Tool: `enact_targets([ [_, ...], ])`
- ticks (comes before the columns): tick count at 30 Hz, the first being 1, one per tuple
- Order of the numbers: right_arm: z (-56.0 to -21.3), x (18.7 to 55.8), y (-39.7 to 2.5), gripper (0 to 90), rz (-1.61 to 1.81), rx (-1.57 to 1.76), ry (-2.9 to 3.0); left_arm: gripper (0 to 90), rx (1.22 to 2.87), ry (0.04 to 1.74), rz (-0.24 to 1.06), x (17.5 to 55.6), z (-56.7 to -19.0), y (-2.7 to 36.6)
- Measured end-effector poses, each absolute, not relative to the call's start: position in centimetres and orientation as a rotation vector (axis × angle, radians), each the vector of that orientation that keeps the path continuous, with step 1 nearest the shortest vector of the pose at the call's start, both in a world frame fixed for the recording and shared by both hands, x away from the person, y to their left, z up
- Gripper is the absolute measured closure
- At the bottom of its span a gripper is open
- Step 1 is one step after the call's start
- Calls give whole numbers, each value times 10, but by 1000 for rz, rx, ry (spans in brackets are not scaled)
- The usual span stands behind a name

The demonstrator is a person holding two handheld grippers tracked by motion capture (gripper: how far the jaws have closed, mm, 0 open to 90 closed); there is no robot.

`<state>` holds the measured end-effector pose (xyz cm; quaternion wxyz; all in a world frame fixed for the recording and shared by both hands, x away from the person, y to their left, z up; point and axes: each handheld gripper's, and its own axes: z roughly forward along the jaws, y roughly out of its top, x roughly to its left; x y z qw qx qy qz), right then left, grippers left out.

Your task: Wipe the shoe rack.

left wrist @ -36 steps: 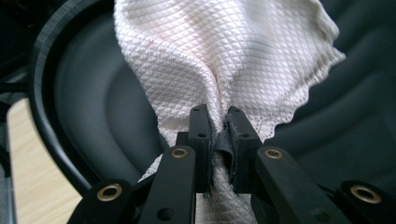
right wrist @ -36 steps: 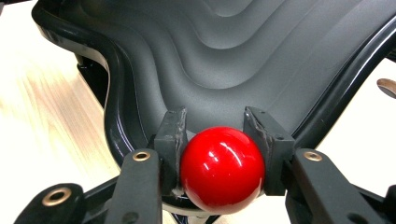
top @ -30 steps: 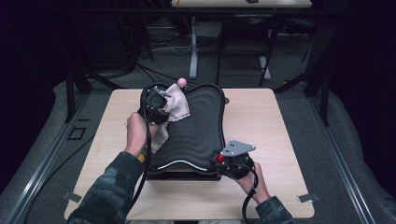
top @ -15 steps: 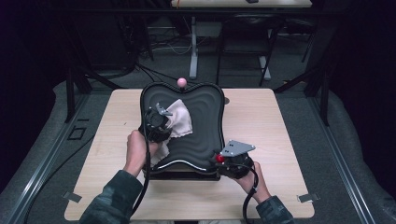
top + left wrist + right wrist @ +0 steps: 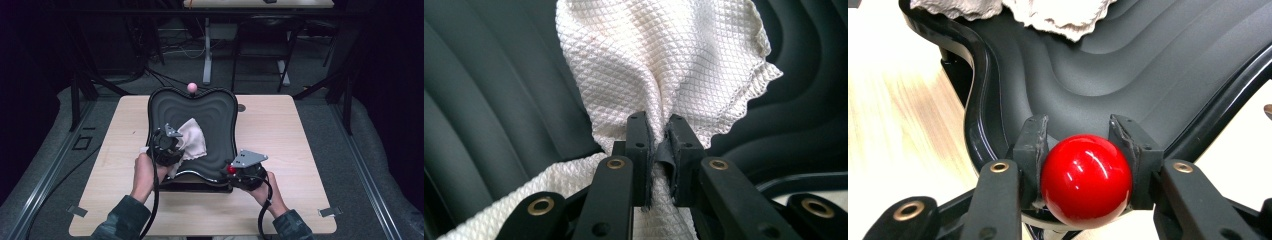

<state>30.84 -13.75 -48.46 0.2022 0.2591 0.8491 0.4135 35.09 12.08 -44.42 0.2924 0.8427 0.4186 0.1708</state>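
- The left gripper (image 5: 656, 135) has its jaws pinched nearly together on a fold of the white cloth (image 5: 664, 60); the fabric bunches between the pads and fans out beyond them, and more of it hangs back under the jaws.
- The right gripper (image 5: 1083, 145) has its jaws closed on a red knob (image 5: 1085, 180), one pad on each side of the ball, which sits at the near rim of the tray (image 5: 1158, 65).
- The tray is a black, ridged dish with a wavy outline; the cloth lies in it, spread over the ridges on its left half, and nothing else lies inside.
- In the high view the cloth (image 5: 192, 140) lies left of the tray's middle, with the left gripper (image 5: 167, 145) over the cloth's near left part and a corner of cloth hanging over the tray's (image 5: 220, 107) left rim.
- The red knob (image 5: 231, 169) is at the tray's near right corner, with the right gripper (image 5: 245, 172) around it, just outside the rim.
- A pink knob (image 5: 191, 87) stands at the middle of the tray's far rim, well apart from both grippers.
- The tray rests on a wooden table (image 5: 295, 135), near its middle.
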Motion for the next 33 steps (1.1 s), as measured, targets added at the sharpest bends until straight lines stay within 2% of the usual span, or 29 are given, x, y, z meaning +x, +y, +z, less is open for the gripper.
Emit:
enact_targets([
  [16, -487, 312, -130, 594, 1197, 737, 2353, 826, 2241, 1103, 447, 327, -459, 123],
  [21, -485, 309, -133, 525, 1209, 750, 2346, 824, 2222, 1100, 456, 326, -460, 124],
  [26, -483, 303, -133, 592, 1160, 756, 2332, 818, 2199, 1099, 481, 332, -456, 125],
  [33, -481, 300, -134, 569, 1140, 746, 2315, 816, 2186, 1088, 503, 345, -450, 122],
])
